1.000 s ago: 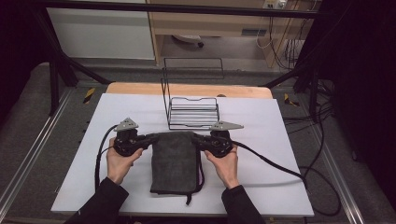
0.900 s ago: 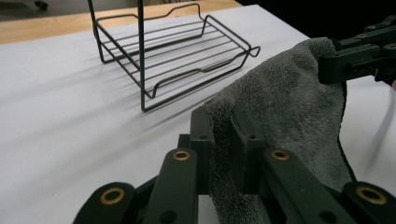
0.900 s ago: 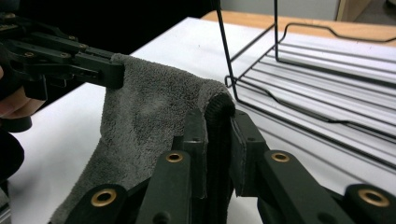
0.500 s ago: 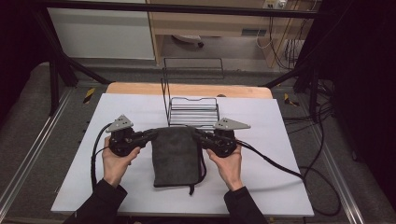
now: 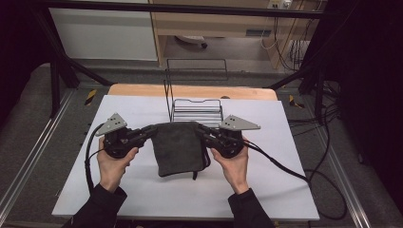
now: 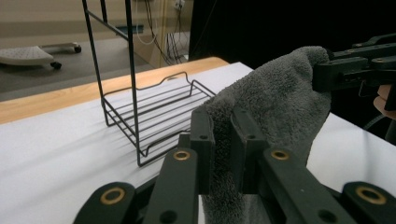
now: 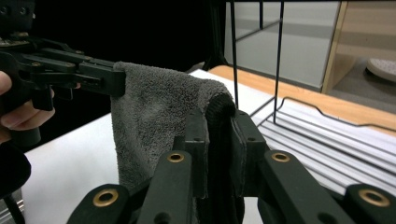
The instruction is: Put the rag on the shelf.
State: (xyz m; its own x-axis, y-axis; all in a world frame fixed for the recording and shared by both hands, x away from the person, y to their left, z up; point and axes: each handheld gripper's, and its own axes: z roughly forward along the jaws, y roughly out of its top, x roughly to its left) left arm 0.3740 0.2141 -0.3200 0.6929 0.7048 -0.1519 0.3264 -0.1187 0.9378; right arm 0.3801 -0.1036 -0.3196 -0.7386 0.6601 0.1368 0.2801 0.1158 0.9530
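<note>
Towel (image 5: 179,147) between left gripper (image 5: 148,131) and right gripper (image 5: 203,130), wire rack (image 5: 197,110) behind, on table (image 5: 285,180)

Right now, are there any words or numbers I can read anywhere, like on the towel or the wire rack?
None can be read. The grey towel and the wire rack carry no print. The yellow-and-black strips on the floor are plain stripes, and the small blue label on the wooden furniture at the back is too small and blurred to read.
</note>
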